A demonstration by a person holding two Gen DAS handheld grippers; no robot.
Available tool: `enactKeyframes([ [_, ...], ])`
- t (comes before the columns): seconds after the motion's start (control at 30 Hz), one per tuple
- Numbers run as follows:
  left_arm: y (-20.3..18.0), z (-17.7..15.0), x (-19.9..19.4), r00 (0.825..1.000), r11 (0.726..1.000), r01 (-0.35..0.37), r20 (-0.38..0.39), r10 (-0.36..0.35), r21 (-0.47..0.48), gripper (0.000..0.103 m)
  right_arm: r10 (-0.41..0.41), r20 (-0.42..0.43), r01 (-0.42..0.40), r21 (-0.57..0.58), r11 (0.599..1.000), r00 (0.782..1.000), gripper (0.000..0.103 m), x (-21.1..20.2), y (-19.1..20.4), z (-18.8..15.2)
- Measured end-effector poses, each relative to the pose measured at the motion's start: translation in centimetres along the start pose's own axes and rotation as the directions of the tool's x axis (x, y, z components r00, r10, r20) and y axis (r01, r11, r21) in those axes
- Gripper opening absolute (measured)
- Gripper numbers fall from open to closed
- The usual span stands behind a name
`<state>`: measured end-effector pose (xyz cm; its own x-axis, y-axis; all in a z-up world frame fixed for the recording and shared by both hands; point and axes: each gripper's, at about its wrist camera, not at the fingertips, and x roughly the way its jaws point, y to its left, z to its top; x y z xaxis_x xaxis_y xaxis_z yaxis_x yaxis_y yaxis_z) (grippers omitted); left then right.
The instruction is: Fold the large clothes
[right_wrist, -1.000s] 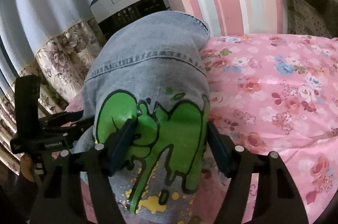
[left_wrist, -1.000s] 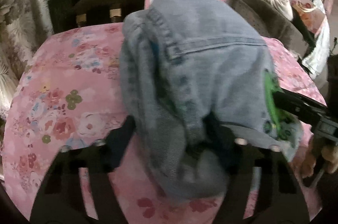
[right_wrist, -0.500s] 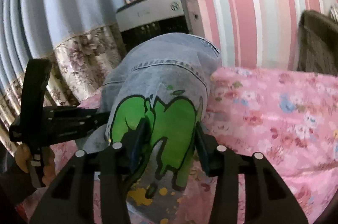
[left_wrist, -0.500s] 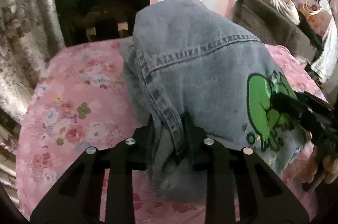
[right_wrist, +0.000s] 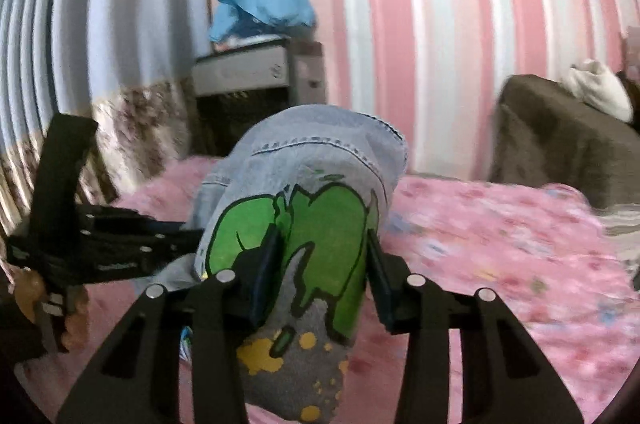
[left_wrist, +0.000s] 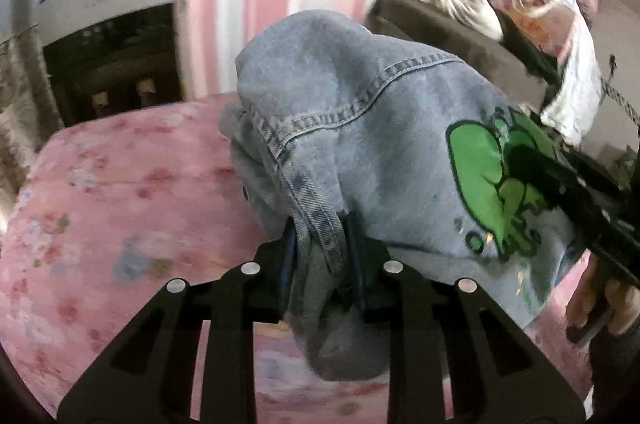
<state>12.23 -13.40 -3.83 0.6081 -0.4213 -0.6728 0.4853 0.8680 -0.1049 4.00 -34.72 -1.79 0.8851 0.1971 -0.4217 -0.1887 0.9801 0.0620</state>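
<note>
One denim garment (left_wrist: 360,128), with one green cartoon print (right_wrist: 296,236) and yellow splatter, is held bunched above the pink floral bedspread (left_wrist: 120,184); its long axis runs away from both cameras toward the striped wall (right_wrist: 400,24). Left gripper (left_wrist: 320,244) is clamped on a seamed denim edge. Right gripper (right_wrist: 320,264) is clamped on the printed fold. The round emblem on the one grey appliance (right_wrist: 240,72) is unreadable. One blue cloth (right_wrist: 260,0) lies on top of it.

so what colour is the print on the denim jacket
Bright green with black outlines and yellow splatters below, on the denim jacket; clearest in the right wrist view.
</note>
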Motion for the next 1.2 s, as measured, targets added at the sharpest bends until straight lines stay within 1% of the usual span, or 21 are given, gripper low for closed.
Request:
enactKeyframes([
  [0.07,-1.2,-1.0,1.4,0.999,1.0,-0.017,-0.029,0.018,0.012,0.024,-0.038,-0.059,0.037,-0.015,0.999,0.998,0.042,0.4,-1.4,-1.3],
  [0.1,-1.6,-1.5,1.9,0.999,0.999,-0.035,-0.034,0.036,0.025,0.031,-0.06,-0.098,0.057,-0.032,0.998,0.993,0.042,0.9,-2.1,-2.5],
  [0.13,-1.9,-1.9,2.1,0.999,0.998,-0.043,-0.032,0.044,0.034,0.042,-0.074,-0.119,0.07,-0.037,0.997,0.99,0.043,1.2,-2.8,-3.5],
  [0.17,-2.1,-2.3,2.4,0.998,0.997,-0.053,-0.03,0.054,0.049,0.048,-0.073,-0.129,0.069,-0.032,0.997,0.989,0.043,1.2,-3.2,-4.0],
  [0.2,-2.1,-2.5,2.3,0.998,0.997,-0.064,-0.021,0.065,0.051,0.06,-0.069,-0.139,0.066,-0.025,0.997,0.988,0.045,1.1,-3.8,-4.5],
  [0.23,-2.1,-2.5,2.2,0.997,0.997,-0.068,-0.015,0.069,0.045,0.067,-0.072,-0.144,0.069,-0.028,0.997,0.987,0.045,0.9,-4.2,-4.9],
  [0.27,-2.1,-2.3,2.1,0.998,0.997,-0.065,-0.015,0.066,0.04,0.069,-0.08,-0.146,0.074,-0.046,0.996,0.986,0.045,0.6,-4.2,-5.0],
  [0.3,-2.0,-2.1,2.0,0.997,0.996,-0.077,-0.008,0.077,0.034,0.075,-0.088,-0.143,0.08,-0.059,0.995,0.986,0.046,0.4,-4.0,-4.9],
  [0.33,-2.0,-2.0,1.8,0.996,0.995,-0.093,0.002,0.093,0.034,0.094,-0.093,-0.142,0.085,-0.064,0.994,0.985,0.047,0.1,-3.8,-4.8],
  [0.37,-2.1,-2.0,1.3,0.993,0.993,-0.113,0.02,0.112,0.038,0.1,-0.092,-0.14,0.085,-0.058,0.995,0.986,0.051,-0.1,-3.7,-4.6],
  [0.43,-2.2,-2.4,0.0,0.991,0.992,-0.122,0.07,0.118,0.046,0.1,-0.079,-0.093,0.077,-0.02,0.997,0.993,0.084,-1.4,-3.4,-4.4],
  [0.5,-2.3,-3.0,-1.3,0.987,0.991,-0.123,0.11,0.116,0.057,0.1,-0.08,-0.02,0.08,0.016,0.997,0.997,0.093,-3.2,-3.0,-4.3],
  [0.57,-2.3,-3.4,-2.4,0.98,0.986,-0.159,0.133,0.151,0.047,0.1,-0.089,0.019,0.088,0.05,0.995,0.996,0.095,-4.2,-2.3,-4.1],
  [0.6,-2.1,-3.6,-2.9,0.976,0.984,-0.173,0.138,0.167,0.036,0.1,-0.095,0.031,0.093,0.064,0.994,0.995,0.099,-4.7,-1.9,-4.1],
  [0.73,-0.8,-4.4,-5.5,0.957,0.975,-0.215,0.186,0.22,-0.05,0.1,-0.136,0.074,0.128,0.098,0.987,0.988,0.101,-6.4,-0.2,-4.3],
  [0.8,-0.3,-5.1,-7.3,0.934,0.965,-0.247,0.242,0.262,-0.09,0.1,-0.17,0.094,0.161,0.095,0.982,0.981,0.101,-7.2,1.1,-4.7],
  [0.87,0.1,-6.2,-9.2,0.899,0.945,-0.301,0.293,0.326,-0.129,0.1,-0.189,0.111,0.176,0.114,0.978,0.976,0.101,-8.0,2.1,-5.2],
  [0.97,0.6,-7.9,-11.0,0.861,0.921,-0.349,0.33,0.388,-0.173,0.1,-0.198,0.1,0.181,0.158,0.971,0.975,0.101,-8.5,2.7,-5.9],
  [1.07,1.6,-9.6,-12.0,0.848,0.907,-0.355,0.329,0.415,-0.228,0.1,-0.231,0.112,0.209,0.18,0.961,0.966,0.101,-9.0,3.3,-7.1],
  [1.13,2.0,-10.4,-12.3,0.846,0.903,-0.347,0.33,0.418,-0.253,0.1,-0.264,0.15,0.242,0.153,0.958,0.953,0.101,-9.4,4.0,-7.6],
  [1.2,2.6,-11.2,-12.5,0.845,0.904,-0.335,0.339,0.413,-0.267,0.1,-0.276,0.16,0.254,0.146,0.956,0.948,0.101,-9.7,4.3,-8.0],
])
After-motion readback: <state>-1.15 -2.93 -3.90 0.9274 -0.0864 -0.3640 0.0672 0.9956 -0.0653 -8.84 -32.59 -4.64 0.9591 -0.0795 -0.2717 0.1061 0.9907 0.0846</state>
